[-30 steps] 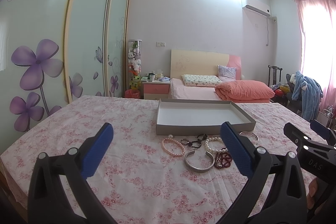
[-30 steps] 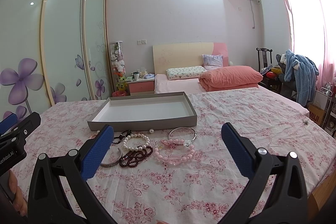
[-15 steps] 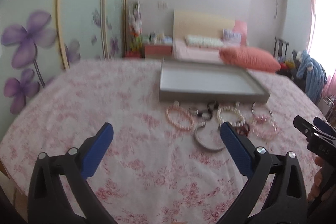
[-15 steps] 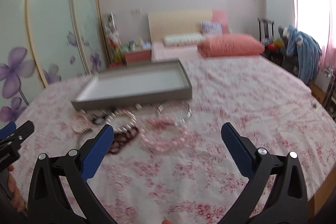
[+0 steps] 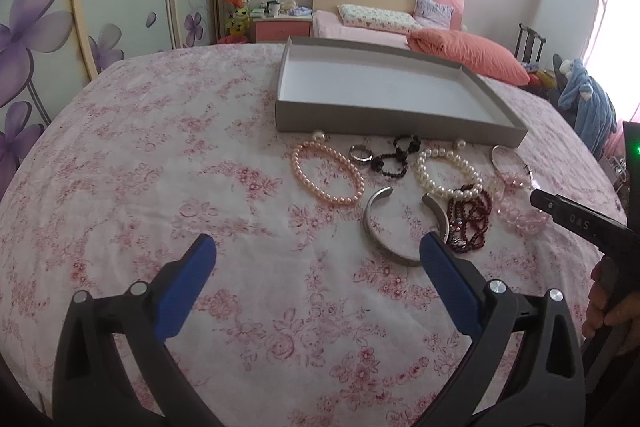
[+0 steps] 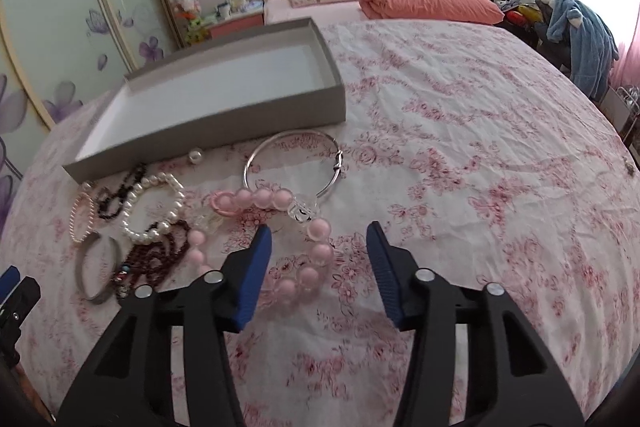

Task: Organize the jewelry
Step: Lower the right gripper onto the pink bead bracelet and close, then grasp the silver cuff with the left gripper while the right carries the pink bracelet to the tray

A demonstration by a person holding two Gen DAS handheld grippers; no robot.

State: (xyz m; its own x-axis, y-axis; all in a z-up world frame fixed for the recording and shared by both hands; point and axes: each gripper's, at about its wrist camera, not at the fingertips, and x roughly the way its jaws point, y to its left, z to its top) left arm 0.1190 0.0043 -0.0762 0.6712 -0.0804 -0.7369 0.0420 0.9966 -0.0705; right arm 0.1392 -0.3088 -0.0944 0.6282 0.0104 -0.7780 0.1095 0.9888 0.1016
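Note:
A shallow grey box (image 5: pixel 380 131) with a white, empty inside stands on the floral cloth; it also shows in the right wrist view (image 6: pixel 224 131). Several bracelets lie in front of it: pink pearls (image 5: pixel 326 173), a ring (image 5: pixel 360 153), black beads (image 5: pixel 394 159), white pearls (image 5: pixel 450 169), a silver cuff (image 5: pixel 384 247), dark red beads (image 5: pixel 468 223). My left gripper (image 5: pixel 316 253) is open, just short of the cuff. My right gripper (image 6: pixel 320 237) is open over the big pink bead bracelet (image 6: pixel 316 259), near a thin silver bangle (image 6: pixel 294 167).
The floral cloth (image 5: pixel 160 187) covers a wide round surface. A wardrobe with flower-print doors (image 5: pixel 48 27) stands at the left. A bed with an orange pillow (image 5: pixel 468 55) lies behind, and a chair with blue clothes (image 6: pixel 576 27) is at the right.
Both grippers have tilted down and moved closer to the jewelry. The right jaws have narrowed around the pink bead bracelet. The left jaws stay wide.

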